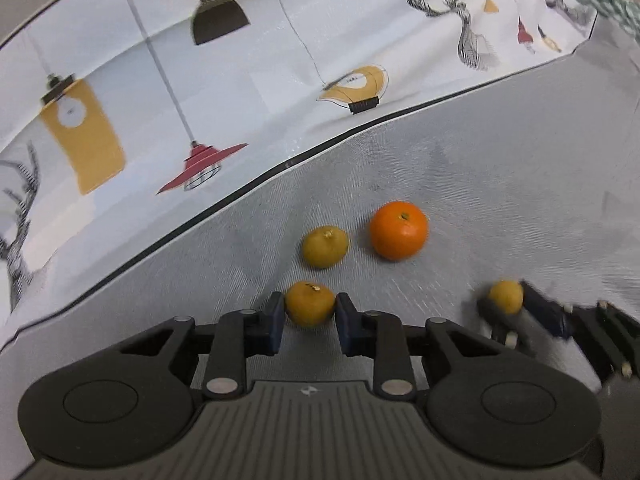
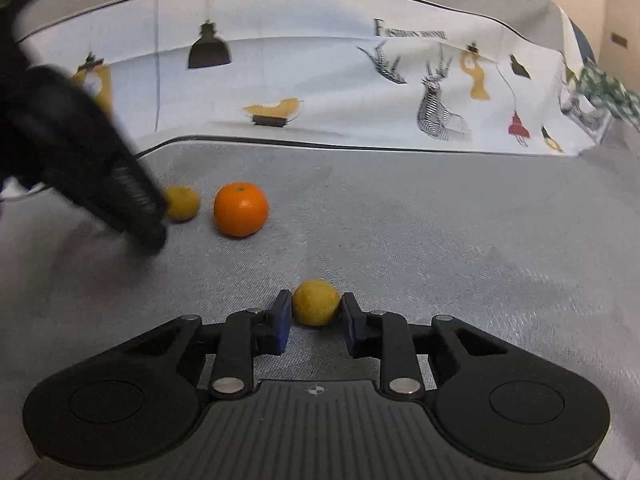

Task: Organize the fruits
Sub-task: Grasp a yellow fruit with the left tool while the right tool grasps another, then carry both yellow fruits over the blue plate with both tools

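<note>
Four citrus fruits lie on a grey fabric surface (image 1: pixel 460 168). My left gripper (image 1: pixel 310 314) is shut on a small yellow-orange mandarin (image 1: pixel 310 304), its blue pads pressing both sides. Just beyond it sit a loose yellow mandarin (image 1: pixel 325 246) and a larger bright orange (image 1: pixel 398 230). My right gripper (image 2: pixel 316 312) is shut on a small yellow fruit (image 2: pixel 316 302); the left wrist view shows that fruit (image 1: pixel 506 296) at the right, blurred. In the right wrist view the left gripper (image 2: pixel 148 224) is a dark blur that hides its mandarin, beside the loose mandarin (image 2: pixel 182 203) and the orange (image 2: pixel 240 209).
A white cloth (image 2: pixel 320 80) printed with lamps and deer covers the raised back behind the fruits, bordered by a black piping line (image 1: pixel 248 190). Grey fabric (image 2: pixel 460 240) stretches to the right of the fruits. A green-patterned item (image 2: pixel 608 88) lies at the far right.
</note>
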Demonstrator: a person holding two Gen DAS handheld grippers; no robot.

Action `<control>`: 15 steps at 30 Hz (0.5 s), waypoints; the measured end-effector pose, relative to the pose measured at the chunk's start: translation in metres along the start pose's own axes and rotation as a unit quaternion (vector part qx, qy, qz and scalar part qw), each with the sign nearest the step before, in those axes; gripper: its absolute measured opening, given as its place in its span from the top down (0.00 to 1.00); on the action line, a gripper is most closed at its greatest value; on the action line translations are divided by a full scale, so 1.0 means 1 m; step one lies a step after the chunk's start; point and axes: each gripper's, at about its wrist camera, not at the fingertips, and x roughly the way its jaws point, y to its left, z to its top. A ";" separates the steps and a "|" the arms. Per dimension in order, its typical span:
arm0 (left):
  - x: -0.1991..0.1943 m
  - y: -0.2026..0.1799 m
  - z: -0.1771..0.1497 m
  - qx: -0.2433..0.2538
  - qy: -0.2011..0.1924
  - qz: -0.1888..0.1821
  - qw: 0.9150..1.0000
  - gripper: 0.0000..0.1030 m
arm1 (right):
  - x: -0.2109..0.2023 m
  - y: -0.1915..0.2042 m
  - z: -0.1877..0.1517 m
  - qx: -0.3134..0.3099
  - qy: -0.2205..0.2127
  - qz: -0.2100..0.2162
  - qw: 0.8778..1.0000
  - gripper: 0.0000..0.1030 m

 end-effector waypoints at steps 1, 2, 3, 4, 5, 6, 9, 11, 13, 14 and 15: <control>-0.008 0.003 -0.004 -0.008 0.000 -0.002 1.000 0.71 | -0.001 -0.004 0.002 0.010 -0.006 -0.005 1.000 0.74; -0.017 0.005 -0.008 -0.017 0.000 -0.006 1.000 0.71 | -0.002 -0.008 0.003 0.017 -0.012 -0.012 1.000 0.74; -0.030 0.008 -0.015 -0.028 -0.001 -0.010 1.000 0.71 | -0.003 -0.012 0.004 0.023 -0.017 -0.019 0.999 0.74; -0.044 0.012 -0.022 -0.040 -0.003 -0.013 0.999 0.71 | -0.005 -0.015 0.005 0.029 -0.020 -0.022 0.999 0.74; -0.059 0.013 -0.030 -0.051 -0.003 -0.015 0.999 0.71 | -0.007 -0.019 0.005 0.036 -0.026 -0.025 0.999 0.74; -0.076 0.018 -0.039 -0.067 -0.001 -0.018 0.998 0.71 | -0.009 -0.021 0.004 0.038 -0.030 -0.029 0.998 0.74; -0.131 0.027 -0.068 -0.101 -0.005 -0.021 0.995 0.71 | -0.019 -0.025 0.003 0.037 -0.043 -0.039 0.998 0.74; -0.168 0.034 -0.090 -0.120 -0.009 -0.024 0.992 0.71 | -0.037 -0.028 0.002 0.036 -0.046 -0.041 0.997 0.74; -0.202 0.040 -0.113 -0.134 -0.012 -0.022 0.991 0.71 | -0.060 -0.030 0.003 0.037 -0.053 -0.037 0.997 0.74; -0.219 0.043 -0.126 -0.138 -0.013 -0.014 0.990 0.71 | -0.074 -0.030 0.004 0.036 -0.058 -0.031 0.997 0.74; -0.233 0.045 -0.136 -0.141 -0.014 -0.006 0.990 0.71 | -0.091 -0.030 0.006 0.033 -0.064 -0.020 0.997 0.74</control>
